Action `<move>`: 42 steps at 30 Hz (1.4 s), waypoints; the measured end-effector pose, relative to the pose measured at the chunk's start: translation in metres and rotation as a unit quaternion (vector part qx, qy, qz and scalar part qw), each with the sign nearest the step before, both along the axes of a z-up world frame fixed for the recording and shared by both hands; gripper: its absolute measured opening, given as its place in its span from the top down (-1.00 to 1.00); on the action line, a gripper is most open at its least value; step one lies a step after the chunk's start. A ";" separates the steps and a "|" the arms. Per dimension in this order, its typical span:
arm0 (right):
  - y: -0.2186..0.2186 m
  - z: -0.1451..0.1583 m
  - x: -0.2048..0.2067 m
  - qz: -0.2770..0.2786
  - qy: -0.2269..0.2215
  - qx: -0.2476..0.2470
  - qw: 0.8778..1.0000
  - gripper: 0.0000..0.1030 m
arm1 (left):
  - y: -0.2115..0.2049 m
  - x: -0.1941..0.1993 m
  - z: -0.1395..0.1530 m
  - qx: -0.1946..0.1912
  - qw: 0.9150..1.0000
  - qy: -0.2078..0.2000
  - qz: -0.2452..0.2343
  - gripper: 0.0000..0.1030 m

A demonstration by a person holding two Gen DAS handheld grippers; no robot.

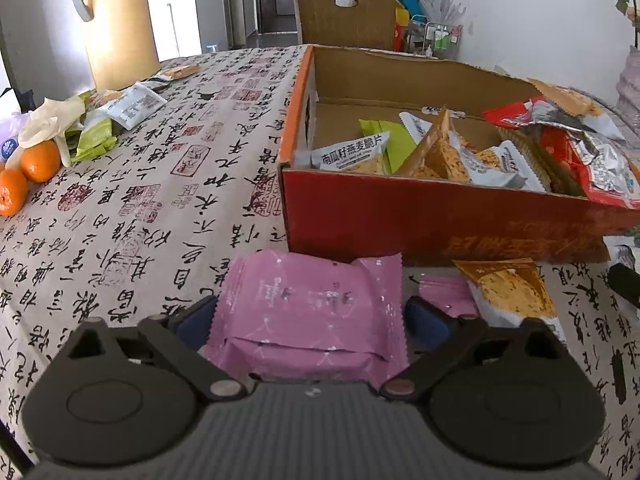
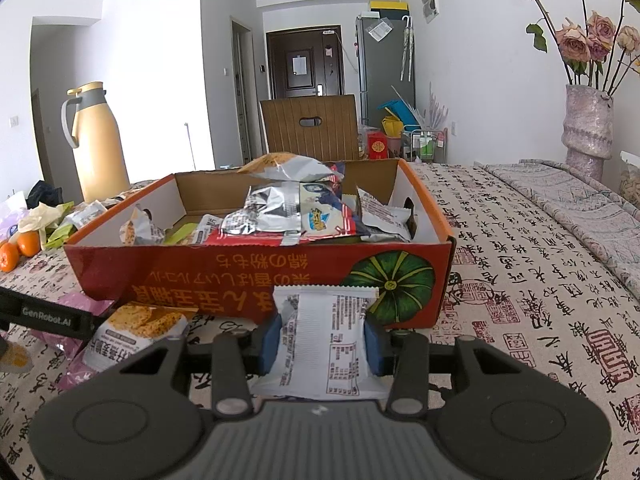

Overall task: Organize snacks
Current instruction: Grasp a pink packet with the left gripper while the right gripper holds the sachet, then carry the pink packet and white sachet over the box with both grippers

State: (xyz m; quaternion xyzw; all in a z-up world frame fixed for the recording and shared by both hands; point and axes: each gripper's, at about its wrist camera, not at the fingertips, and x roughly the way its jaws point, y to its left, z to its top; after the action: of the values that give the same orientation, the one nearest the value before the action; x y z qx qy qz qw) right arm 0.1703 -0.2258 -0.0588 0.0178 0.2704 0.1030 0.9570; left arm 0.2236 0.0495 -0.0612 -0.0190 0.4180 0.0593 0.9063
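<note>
A pink snack packet [image 1: 308, 304] lies flat on the patterned tablecloth, between the fingers of my left gripper [image 1: 312, 320]. The jaws stand wide, the blue pads close beside its crimped ends without visibly squeezing it. Just beyond stands the red cardboard box [image 1: 400, 216], holding several snack packets. A smaller pink packet [image 1: 448, 292] and an orange-and-white crisp packet [image 1: 508, 292] lie to the right. My right gripper [image 2: 323, 338] is shut on a white packet [image 2: 320, 360], held upright in front of the box's front wall [image 2: 200, 272].
A yellow thermos jug [image 1: 116, 20], tangerines [image 1: 38, 160], a glove and more loose packets [image 1: 132, 106] sit at the table's far left. A vase of dried roses [image 2: 588, 128] stands at the far right. Behind the box is a wooden chair [image 2: 310, 128].
</note>
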 end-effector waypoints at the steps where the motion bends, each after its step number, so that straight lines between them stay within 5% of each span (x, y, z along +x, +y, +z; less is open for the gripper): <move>1: 0.000 0.000 0.000 0.000 0.000 0.000 1.000 0.18 | 0.000 -0.002 0.002 -0.001 1.000 -0.003 -0.002 -0.64; 6: 0.000 0.000 0.000 0.000 0.000 0.000 1.000 0.18 | -0.003 -0.010 0.005 -0.008 1.000 -0.016 -0.011 -0.42; 42: 0.012 0.013 -0.029 0.027 -0.022 -0.031 0.999 0.18 | -0.011 -0.062 0.041 -0.016 0.995 -0.099 -0.014 -0.39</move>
State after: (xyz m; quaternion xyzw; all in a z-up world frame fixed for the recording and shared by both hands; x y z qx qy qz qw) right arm 0.1416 -0.2141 -0.0461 -0.0217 0.2524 0.1207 0.9598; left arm 0.1616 0.0381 -0.0201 -0.0336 0.3270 0.0381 0.9436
